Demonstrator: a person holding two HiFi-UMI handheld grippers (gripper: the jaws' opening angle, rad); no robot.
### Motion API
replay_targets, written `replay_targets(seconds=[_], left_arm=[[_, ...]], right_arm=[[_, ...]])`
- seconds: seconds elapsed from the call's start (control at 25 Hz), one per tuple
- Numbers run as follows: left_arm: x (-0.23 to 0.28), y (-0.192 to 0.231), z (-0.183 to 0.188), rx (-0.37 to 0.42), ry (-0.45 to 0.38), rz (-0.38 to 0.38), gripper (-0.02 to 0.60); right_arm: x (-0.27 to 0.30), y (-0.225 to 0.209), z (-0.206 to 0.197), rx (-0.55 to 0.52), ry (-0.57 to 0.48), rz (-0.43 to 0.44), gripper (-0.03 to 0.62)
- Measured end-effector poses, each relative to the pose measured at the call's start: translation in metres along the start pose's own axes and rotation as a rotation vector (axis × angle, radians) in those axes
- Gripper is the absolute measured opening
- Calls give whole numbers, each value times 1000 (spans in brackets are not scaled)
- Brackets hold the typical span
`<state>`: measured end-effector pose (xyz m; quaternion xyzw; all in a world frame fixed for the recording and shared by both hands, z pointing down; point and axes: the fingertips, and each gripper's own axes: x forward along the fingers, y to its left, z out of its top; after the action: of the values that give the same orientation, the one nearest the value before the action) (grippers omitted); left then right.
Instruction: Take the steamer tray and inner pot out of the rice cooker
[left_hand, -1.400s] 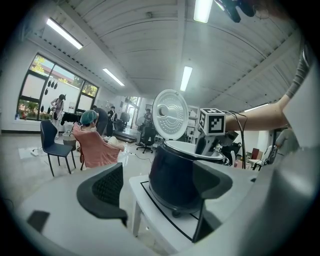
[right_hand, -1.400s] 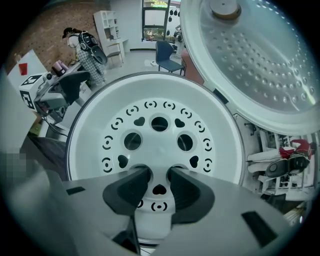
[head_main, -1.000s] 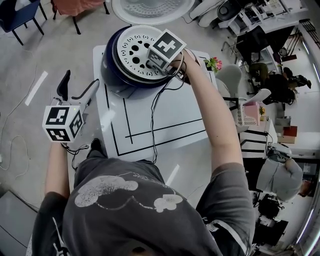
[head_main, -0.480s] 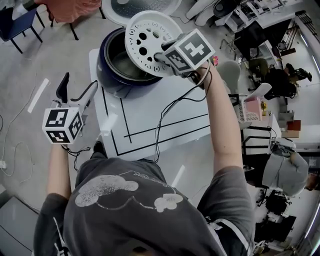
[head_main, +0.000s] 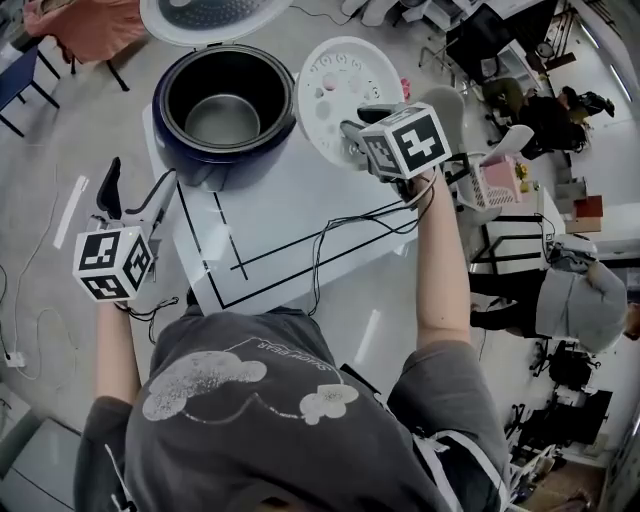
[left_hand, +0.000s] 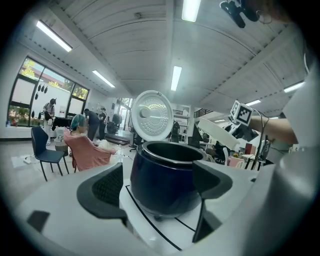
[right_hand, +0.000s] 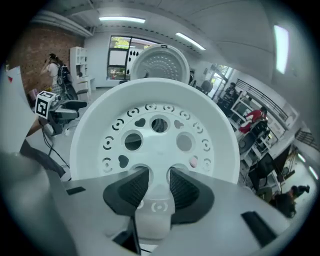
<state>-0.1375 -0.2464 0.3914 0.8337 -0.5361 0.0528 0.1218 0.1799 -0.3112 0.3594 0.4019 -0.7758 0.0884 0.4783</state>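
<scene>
1. A person seen from above stands at a white table marked with black lines, holding a two-jaw gripper in each hand.
2. A dark blue rice cooker sits at the far left of the table. Its lid is swung fully open behind it.
3. The right gripper has its jaws closed on a small tab at the rim of the steamer tray, a round white dish pierced with holes.
4. The tray is clear of the cooker. It hangs in the air just to the cooker's right, above the far part of the table, tilted so its holed face shows. It is not set down anywhere.
5. The inner pot, bare metal, sits inside the cooker, uncovered and untouched.
6. The left gripper is held off the table's left edge, pointing roughly level at the cooker. Its jaws stand wide apart with nothing between the pads, and the cooker shows beyond them, well apart.
7. As a judgement, the first half is nearly done: the tray is out and only needs a resting place. The second half, lifting out the pot, has not begun.
</scene>
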Motion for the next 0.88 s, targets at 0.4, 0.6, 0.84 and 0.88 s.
replay_targets(seconds=[0.4, 0.6, 0.84, 0.88], left_arm=[[13, -31, -27, 32, 39, -16, 427], [12, -43, -38, 36, 69, -9, 427], [15, -52, -52, 38, 103, -6, 428], [16, -56, -54, 38, 107, -8, 428]], right_arm=[[52, -16, -137, 204, 80, -116, 153], [89, -4, -192, 268, 192, -74, 154], [132, 10, -234, 304, 289, -20, 155], [137, 12, -240, 313, 306, -13, 155]])
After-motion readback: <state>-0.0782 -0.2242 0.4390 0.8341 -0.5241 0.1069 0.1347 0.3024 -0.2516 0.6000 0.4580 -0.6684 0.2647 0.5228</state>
